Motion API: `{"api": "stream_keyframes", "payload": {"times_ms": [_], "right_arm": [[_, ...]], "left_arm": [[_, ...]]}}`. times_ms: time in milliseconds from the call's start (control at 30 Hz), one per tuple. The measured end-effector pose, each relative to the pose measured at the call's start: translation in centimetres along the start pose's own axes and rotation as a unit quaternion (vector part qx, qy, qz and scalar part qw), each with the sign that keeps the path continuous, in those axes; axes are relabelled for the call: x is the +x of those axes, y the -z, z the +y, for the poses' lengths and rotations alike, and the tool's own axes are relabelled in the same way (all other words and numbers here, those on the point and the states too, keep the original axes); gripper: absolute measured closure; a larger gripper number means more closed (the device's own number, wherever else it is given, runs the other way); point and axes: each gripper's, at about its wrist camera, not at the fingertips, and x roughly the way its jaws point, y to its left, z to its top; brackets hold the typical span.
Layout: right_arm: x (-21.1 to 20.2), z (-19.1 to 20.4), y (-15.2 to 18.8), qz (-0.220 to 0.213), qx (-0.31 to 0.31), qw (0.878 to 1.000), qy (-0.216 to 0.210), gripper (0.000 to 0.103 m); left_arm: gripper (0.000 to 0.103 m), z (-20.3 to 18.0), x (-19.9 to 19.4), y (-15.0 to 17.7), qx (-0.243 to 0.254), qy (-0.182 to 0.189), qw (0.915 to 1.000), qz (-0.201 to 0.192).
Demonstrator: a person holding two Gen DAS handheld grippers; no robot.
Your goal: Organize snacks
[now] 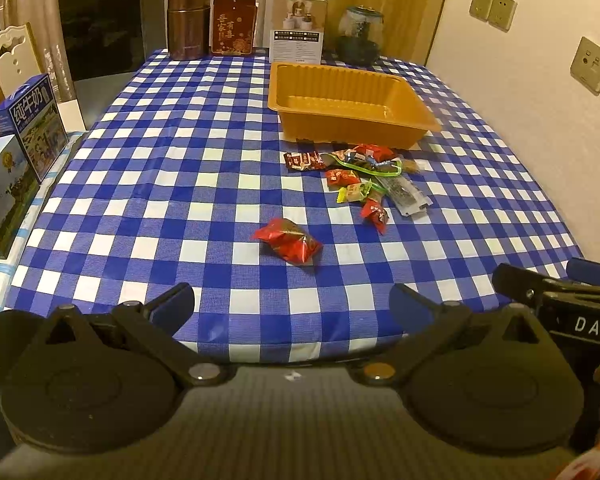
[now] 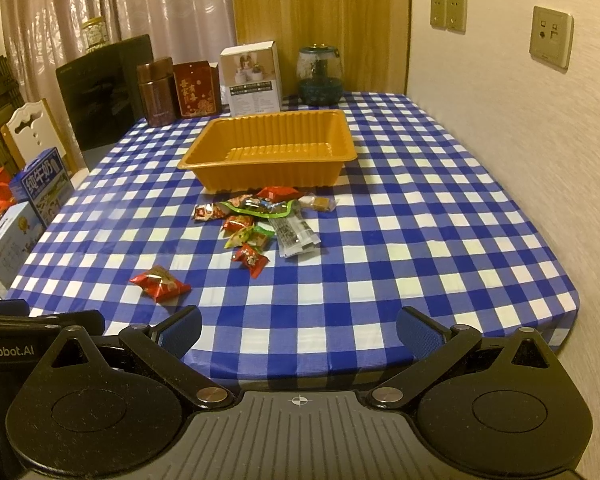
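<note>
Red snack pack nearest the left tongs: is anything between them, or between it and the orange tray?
Nothing lies between the open left tongs and the red snack pack. Toward the orange tray, the snack pile sits just before its near wall.

Checked table (image 2: 420, 208), textured wall (image 2: 500, 140), curtains (image 2: 80, 8), perhaps lamplit.

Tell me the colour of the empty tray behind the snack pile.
The tray is orange-yellow, with ribbed walls; the right wrist view shows it best.
</note>
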Motion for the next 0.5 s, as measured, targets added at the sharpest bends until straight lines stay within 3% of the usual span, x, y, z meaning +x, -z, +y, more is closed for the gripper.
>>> {"api": "stream_keyframes", "payload": {"times_ms": [500], "right_arm": [[-0.09,-0.03,-0.01,0.0,0.0,1.0,0.0,0.0]], "left_arm": [[0.0,-0.08,-0.09,-0.05,0.0,0.0,1.0,0.0]]}}
